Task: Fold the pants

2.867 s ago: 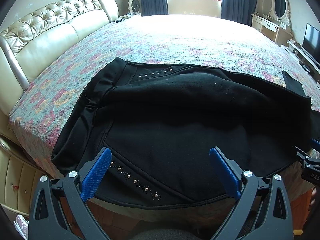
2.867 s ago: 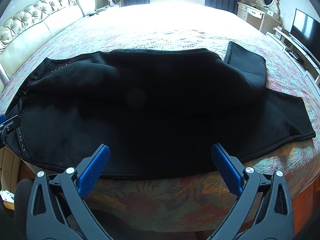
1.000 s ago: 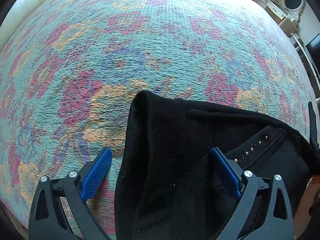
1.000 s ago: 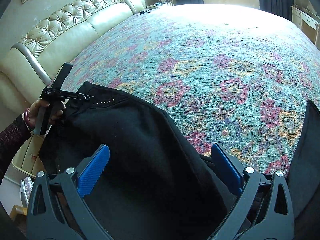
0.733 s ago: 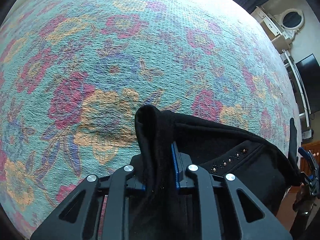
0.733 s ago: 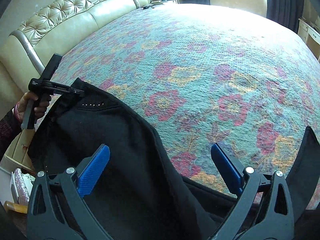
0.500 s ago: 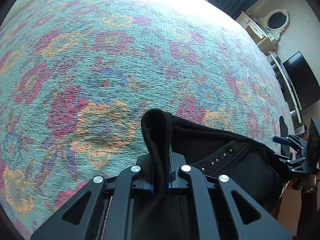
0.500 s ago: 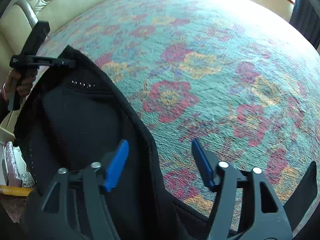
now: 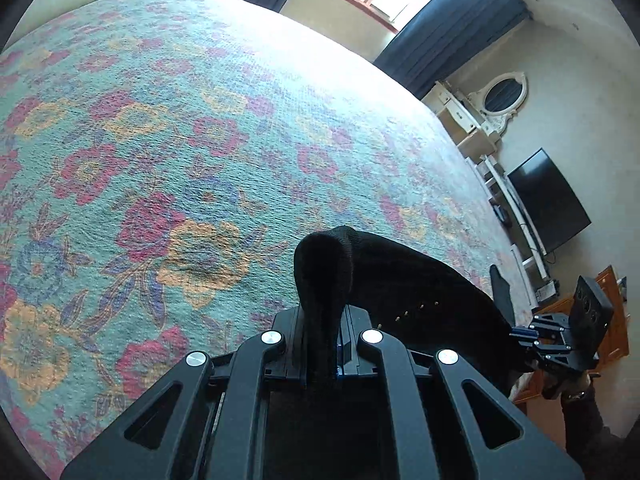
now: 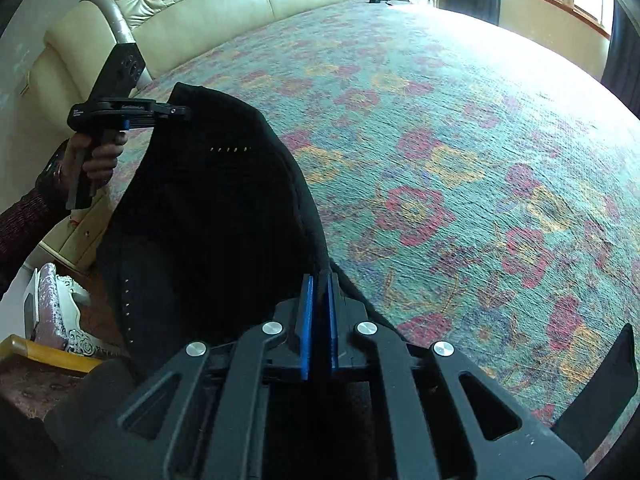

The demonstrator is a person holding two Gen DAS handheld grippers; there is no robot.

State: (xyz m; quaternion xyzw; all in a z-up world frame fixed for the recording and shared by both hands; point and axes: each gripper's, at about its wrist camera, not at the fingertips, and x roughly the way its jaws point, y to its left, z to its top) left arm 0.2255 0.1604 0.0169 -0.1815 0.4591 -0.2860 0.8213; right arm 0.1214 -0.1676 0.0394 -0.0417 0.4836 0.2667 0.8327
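Note:
Black pants (image 9: pixel 400 280) with a row of small studs hang lifted above the flowered bedspread (image 9: pixel 160 140). My left gripper (image 9: pixel 324 344) is shut on a bunched corner of the pants' top edge. My right gripper (image 10: pixel 318 312) is shut on the same edge further along, and the cloth (image 10: pixel 208 200) stretches between the two. The left gripper also shows in the right wrist view (image 10: pixel 176 112), held by a hand. The right gripper shows in the left wrist view (image 9: pixel 520 334). A pant leg end (image 10: pixel 600 384) lies at the lower right.
A cream tufted leather headboard (image 10: pixel 200 12) runs along the bed's left side. A white dresser with an oval mirror (image 9: pixel 500 96) and a television (image 9: pixel 548 200) stand by the right wall. Dark curtains (image 9: pixel 440 40) frame the window.
Both grippers have closed on the pants' top edge, the left first, then the right. The pants are lifted off the bed and held taut between them.

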